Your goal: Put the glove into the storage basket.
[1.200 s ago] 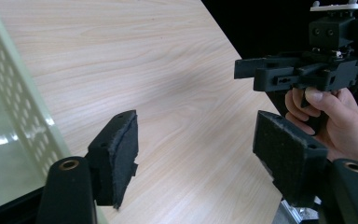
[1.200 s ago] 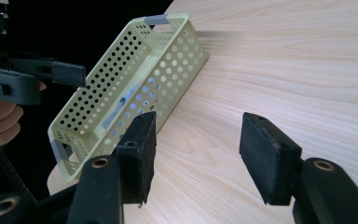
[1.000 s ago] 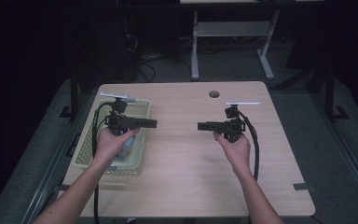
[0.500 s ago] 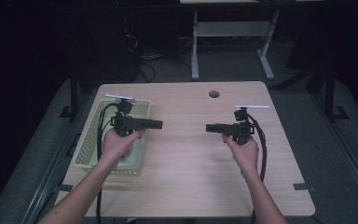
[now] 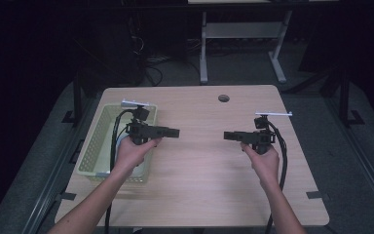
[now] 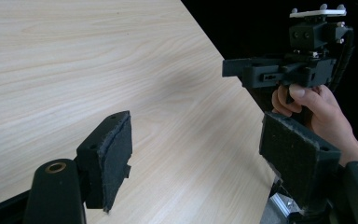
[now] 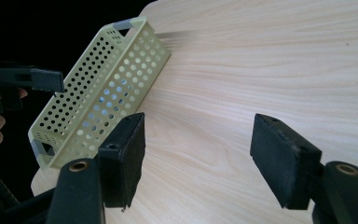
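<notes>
Both tools are held level above the light wooden bench (image 5: 199, 185), tips pointed at each other; the left tool (image 5: 174, 131) and right tool (image 5: 228, 135) have just been opening, jaws apart, nothing between. The pale yellow-green perforated plastic basket (image 5: 97, 146) is parked at the bench's left edge, under the left hand (image 5: 134, 151).

Black pistol-grip gripper (image 5: 175, 132), felt-faced pads (image 6: 116, 161), trailing black cable (image 5: 114, 136).

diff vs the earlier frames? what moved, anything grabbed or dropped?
Both tools drifted apart: the left tool slid back toward the basket, the right tool toward the table's right edge. Both sets of jaws have just been opening, with nothing between them. Nothing was taken or let go. The basket stayed put, and the tools face each other as before.
</notes>
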`<state>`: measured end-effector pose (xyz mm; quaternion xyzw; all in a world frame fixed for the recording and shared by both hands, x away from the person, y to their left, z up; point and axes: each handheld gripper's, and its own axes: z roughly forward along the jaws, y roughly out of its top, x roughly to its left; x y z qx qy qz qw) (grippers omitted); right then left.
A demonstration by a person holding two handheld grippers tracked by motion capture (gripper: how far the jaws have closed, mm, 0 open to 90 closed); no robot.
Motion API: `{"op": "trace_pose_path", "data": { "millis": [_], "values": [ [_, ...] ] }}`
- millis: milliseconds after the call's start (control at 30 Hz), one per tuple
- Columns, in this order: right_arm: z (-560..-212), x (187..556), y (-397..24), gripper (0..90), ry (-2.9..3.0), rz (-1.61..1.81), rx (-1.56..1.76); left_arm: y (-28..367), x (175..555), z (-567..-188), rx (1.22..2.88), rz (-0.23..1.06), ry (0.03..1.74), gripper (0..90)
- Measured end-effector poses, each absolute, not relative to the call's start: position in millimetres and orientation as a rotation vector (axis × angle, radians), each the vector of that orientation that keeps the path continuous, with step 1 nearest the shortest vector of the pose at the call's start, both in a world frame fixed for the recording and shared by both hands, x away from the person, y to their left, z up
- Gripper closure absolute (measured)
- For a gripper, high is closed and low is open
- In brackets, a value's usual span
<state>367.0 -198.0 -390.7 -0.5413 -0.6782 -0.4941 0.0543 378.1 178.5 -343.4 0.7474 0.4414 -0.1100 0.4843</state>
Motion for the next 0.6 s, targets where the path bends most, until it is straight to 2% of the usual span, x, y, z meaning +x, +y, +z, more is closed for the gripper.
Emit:
{"op": "trace_pose_path", "data": {
  "millis": [600],
  "values": [
    [-396.1,356.9,-221.5,34.5,-2.044,-1.483,-1.704,153.3,372.3,-347.8,1.830,-0.282,1.038,24.1]
  ]
}}
